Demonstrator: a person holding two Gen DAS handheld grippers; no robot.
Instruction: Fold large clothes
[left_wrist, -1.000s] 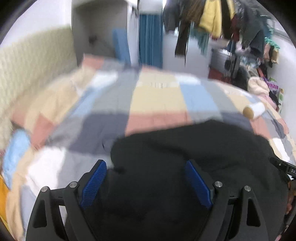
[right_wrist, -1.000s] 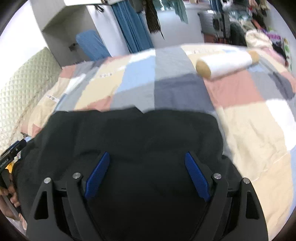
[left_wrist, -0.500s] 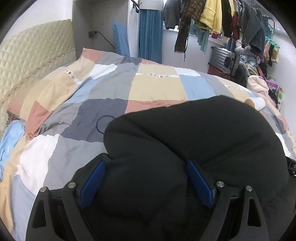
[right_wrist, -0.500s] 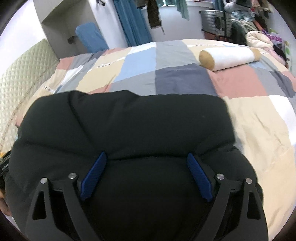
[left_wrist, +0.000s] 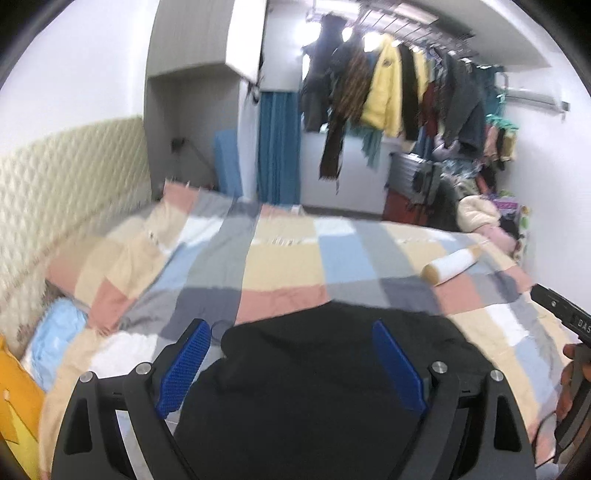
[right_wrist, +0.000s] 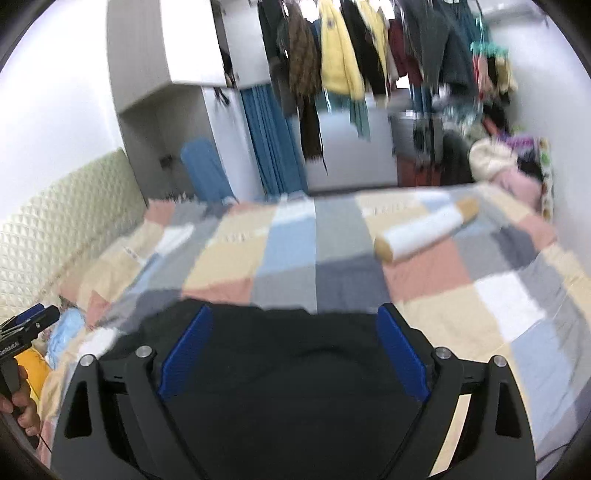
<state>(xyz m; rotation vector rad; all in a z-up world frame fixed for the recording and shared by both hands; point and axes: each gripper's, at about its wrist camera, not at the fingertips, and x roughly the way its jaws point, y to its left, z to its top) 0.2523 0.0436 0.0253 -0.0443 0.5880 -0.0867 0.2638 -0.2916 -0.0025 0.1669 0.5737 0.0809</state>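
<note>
Both claws hovering over the dark garment on the bed

The left gripper (left_wrist: 291, 363) and right gripper (right_wrist: 293, 349) are gaping wide, gripping nothing; the black garment (left_wrist: 325, 387) is lying just beneath them on the patchwork quilt (left_wrist: 280, 258), seemingly spread flat for folding.

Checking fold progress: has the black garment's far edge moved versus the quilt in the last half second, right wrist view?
Yes. The black garment has dropped back toward the camera, uncovering more of the patchwork quilt short of the white bolster.

2 close wrist views across the same patchwork bed (left_wrist: 284, 258)
</note>
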